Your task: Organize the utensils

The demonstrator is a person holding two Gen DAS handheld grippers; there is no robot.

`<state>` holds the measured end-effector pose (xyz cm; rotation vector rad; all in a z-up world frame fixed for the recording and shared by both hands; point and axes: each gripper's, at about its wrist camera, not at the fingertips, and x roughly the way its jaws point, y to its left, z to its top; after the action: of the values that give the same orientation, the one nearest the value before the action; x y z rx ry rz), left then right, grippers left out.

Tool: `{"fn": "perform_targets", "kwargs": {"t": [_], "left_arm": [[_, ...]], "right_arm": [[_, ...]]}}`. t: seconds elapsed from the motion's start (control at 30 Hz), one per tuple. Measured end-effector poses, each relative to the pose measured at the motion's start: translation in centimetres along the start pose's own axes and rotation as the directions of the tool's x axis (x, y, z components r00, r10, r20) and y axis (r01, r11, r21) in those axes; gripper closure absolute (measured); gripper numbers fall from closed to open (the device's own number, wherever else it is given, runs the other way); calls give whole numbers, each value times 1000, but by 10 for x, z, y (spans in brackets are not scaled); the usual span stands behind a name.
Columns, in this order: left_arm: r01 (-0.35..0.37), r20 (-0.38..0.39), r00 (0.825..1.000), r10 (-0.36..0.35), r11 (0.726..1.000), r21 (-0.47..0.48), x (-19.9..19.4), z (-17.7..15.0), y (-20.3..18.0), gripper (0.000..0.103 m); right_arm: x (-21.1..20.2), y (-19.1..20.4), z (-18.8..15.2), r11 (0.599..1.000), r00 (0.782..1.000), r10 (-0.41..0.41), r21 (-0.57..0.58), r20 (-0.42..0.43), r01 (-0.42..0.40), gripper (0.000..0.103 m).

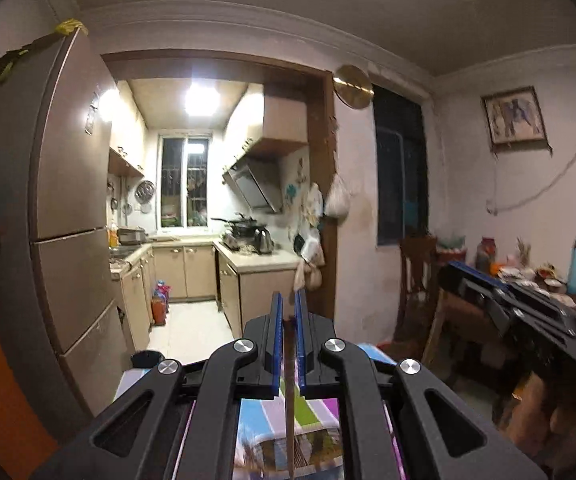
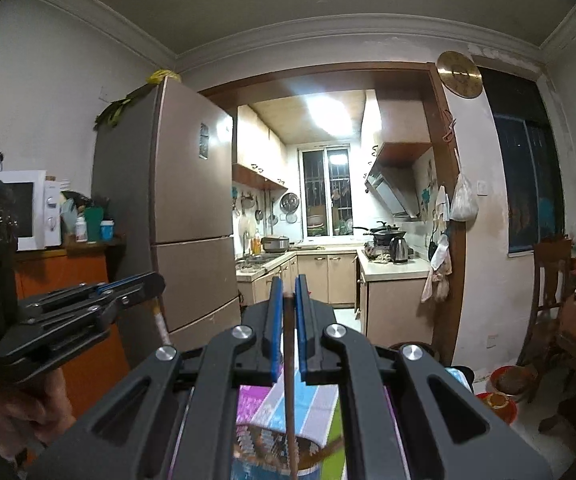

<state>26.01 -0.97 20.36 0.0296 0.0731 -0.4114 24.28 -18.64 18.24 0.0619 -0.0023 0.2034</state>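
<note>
My left gripper [image 1: 288,306] is shut on a thin brown chopstick [image 1: 290,400] that hangs down between the blue pads over a striped colourful tablecloth [image 1: 312,412]. My right gripper [image 2: 288,290] is shut on another thin brown chopstick [image 2: 289,392], which hangs down over a woven basket [image 2: 264,442] on the tablecloth [image 2: 308,404]. Both grippers are raised well above the table and point toward the kitchen. The left gripper also shows in the right wrist view [image 2: 136,285] with a pale stick [image 2: 161,324] hanging from it. The right gripper shows at the right of the left wrist view [image 1: 472,276].
A tall fridge [image 2: 184,208] stands left of the kitchen doorway. A microwave [image 2: 28,208] and cups sit on an orange cabinet at left. A wooden chair [image 2: 548,280] and cluttered side table stand at right. Red bowls [image 2: 496,400] lie on the floor.
</note>
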Motion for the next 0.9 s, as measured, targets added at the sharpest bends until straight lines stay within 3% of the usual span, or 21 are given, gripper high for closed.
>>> {"fn": "perform_targets", "kwargs": {"t": [0.13,0.3,0.53,0.7,0.77,0.8,0.9], "left_arm": [[-31,19,999,31,999,-8,37,-5,2,96],[-50,-25,998,50,999,13,67,-38,0,96],[-59,-83,995,61,998,18,88,-92,6,96],[-86,-116,990,85,996,-2,92,-116,9,96],[-88,-114,990,87,996,0,86,-116,11,96],[-92,-108,990,92,996,1,84,-113,11,96],[-99,-53,994,99,995,-7,63,-92,16,95]], "right_arm": [[25,-5,-6,1000,1000,-14,24,13,14,98],[56,-14,-33,997,1000,-15,78,-20,17,98],[80,-26,-83,987,994,8,159,-111,10,98],[82,-32,-112,983,985,-27,175,-172,58,97],[78,-35,-111,981,983,-52,176,-174,83,84],[72,-39,-107,978,985,-63,185,-161,93,65],[42,-48,-86,978,992,-91,178,-92,107,62]]}}
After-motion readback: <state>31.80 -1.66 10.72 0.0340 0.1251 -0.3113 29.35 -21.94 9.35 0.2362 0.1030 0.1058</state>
